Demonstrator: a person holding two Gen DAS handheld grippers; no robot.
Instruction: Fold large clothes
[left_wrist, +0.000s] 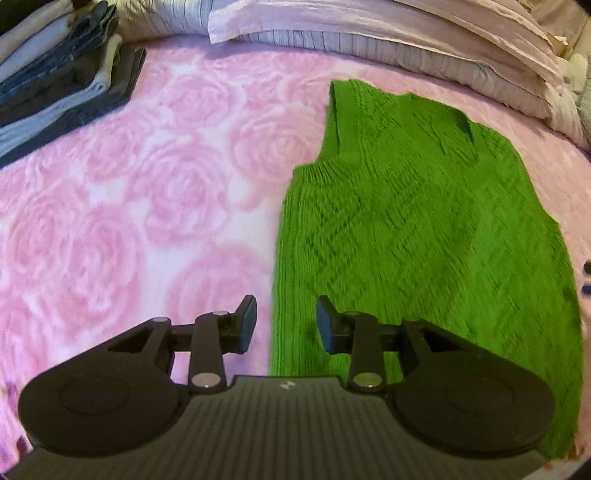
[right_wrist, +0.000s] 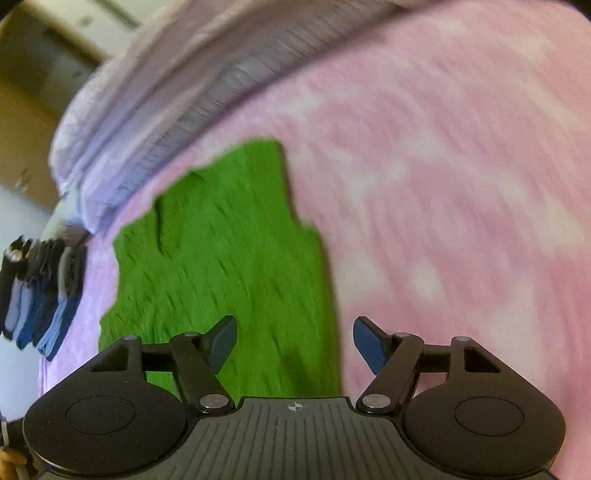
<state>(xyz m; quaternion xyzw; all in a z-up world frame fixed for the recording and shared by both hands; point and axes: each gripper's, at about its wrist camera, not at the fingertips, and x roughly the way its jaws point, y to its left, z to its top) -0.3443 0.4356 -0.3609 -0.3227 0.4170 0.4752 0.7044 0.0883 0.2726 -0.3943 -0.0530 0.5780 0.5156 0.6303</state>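
A green knitted garment (left_wrist: 424, 229) lies flat, folded lengthwise, on a pink rose-patterned blanket (left_wrist: 129, 206). In the left wrist view it fills the right half. My left gripper (left_wrist: 286, 321) hovers over the garment's near left edge, jaws apart with nothing between them. In the blurred right wrist view the green garment (right_wrist: 229, 266) lies left of centre. My right gripper (right_wrist: 294, 341) stands wide open above its near right edge, holding nothing.
A stack of folded dark and light clothes (left_wrist: 55, 74) sits at the far left of the blanket. Pale pillows and bedding (left_wrist: 388, 33) line the far side. Another folded pile (right_wrist: 40, 291) shows at the left of the right wrist view.
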